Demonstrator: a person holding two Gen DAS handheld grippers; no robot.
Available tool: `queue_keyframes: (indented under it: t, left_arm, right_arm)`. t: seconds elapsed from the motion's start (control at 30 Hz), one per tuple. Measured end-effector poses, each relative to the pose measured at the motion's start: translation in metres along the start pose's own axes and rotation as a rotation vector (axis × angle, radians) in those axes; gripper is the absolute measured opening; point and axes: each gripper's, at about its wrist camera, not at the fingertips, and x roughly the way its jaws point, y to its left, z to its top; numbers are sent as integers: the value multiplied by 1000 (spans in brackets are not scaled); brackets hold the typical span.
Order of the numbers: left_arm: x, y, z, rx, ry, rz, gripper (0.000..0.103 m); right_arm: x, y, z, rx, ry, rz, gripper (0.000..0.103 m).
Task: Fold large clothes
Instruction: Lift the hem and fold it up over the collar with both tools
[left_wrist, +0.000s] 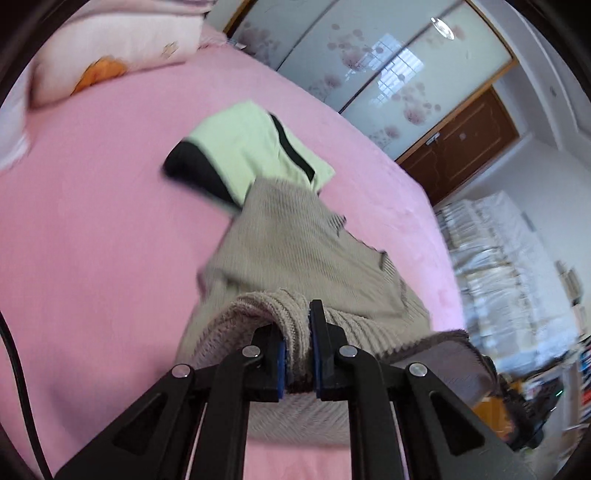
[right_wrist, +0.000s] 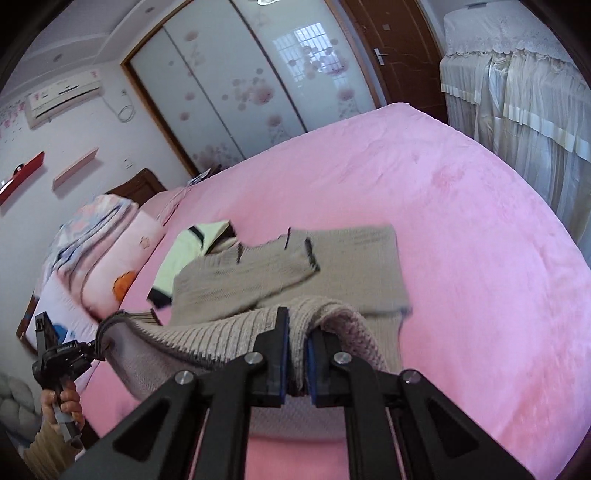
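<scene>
- The left gripper (left_wrist: 297, 354) has black angular arms, round silver screws and blue pads inside the jaws.
- The right gripper (right_wrist: 295, 360) looks the same.
- The left hand (right_wrist: 62, 404) shows bare skin around a grey handle.

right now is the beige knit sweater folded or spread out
Partly folded: the beige ribbed knit sweater has a sleeve across its body, and both tongs, left and right, lift its near edge.
</scene>
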Motion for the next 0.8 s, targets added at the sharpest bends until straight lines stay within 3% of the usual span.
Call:
queue_keyframes:
  t: [0.1, 0.23, 0.4, 0.53, 0.63, 0.7, 0.77, 0.8]
  left_arm:
    - [56, -14, 32, 34, 11, 69, 8]
    - [116, -18, 67, 9, 19, 104, 8]
    - [175, -22, 83, 21, 29, 144, 9]
    - [211, -20, 83, 42, 80, 176, 15]
    - [213, -12, 87, 6, 110, 118, 22]
    - [211, -8, 92, -3, 128, 79, 29]
    - [205, -7, 95, 13, 131, 66, 41]
    - [202, -8, 96, 26, 129, 59, 42]
  right_arm:
    - [54, -5, 29, 34, 16, -20, 7]
    - [118, -15, 51, 69, 33, -74, 8]
    - [190, -54, 61, 183, 98, -157, 8]
    - [223, -73, 61, 251, 172, -163, 12]
    - [226, -79, 60, 281, 202, -117, 23]
    - [218, -81, 63, 267, 180, -106, 40]
    - [208, -82, 67, 250, 155, -109, 48]
    - [204, -83, 68, 250, 147, -104, 53]
